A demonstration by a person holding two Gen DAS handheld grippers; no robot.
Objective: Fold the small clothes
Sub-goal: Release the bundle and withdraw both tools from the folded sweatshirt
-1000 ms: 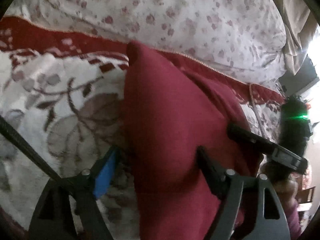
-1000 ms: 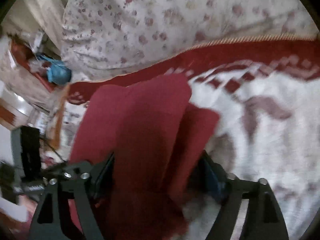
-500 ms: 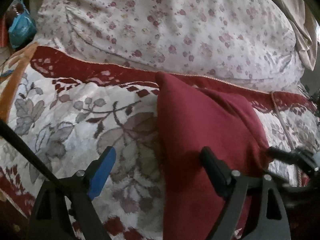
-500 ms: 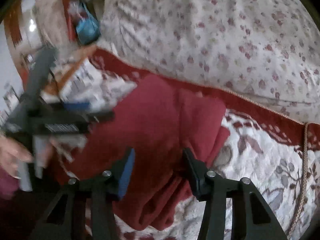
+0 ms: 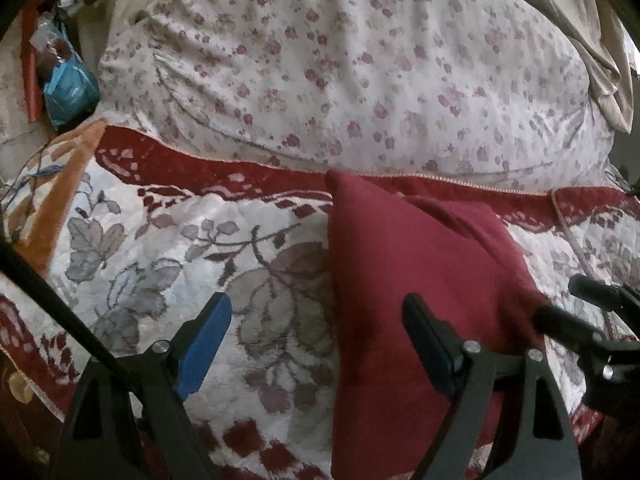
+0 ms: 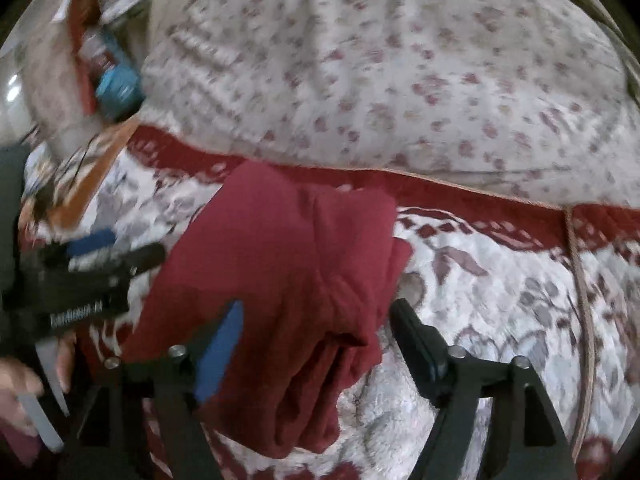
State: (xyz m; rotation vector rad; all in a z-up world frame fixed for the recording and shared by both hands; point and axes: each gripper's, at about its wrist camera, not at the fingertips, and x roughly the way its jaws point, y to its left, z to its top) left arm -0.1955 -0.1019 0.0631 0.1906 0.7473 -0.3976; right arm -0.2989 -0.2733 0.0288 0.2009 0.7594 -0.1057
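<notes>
Our right view's blurry; both grippers, left point(image 5: 316, 340) and right point(image 6: 316, 344), gape over the folded cloth point(image 5: 408, 280) on the blanket point(image 5: 160, 248), pillow point(image 5: 340, 60) behind

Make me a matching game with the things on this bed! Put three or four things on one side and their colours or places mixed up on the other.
Things:
1. folded garment
2. pillow
3. bedspread
4. plastic bag

Descriptions:
A. white with small pink flowers
B. blue, far left beyond the bed
C. plain dark red
D. white with big grey leaves and a red border

Pairs: 1-C, 2-A, 3-D, 4-B
</notes>
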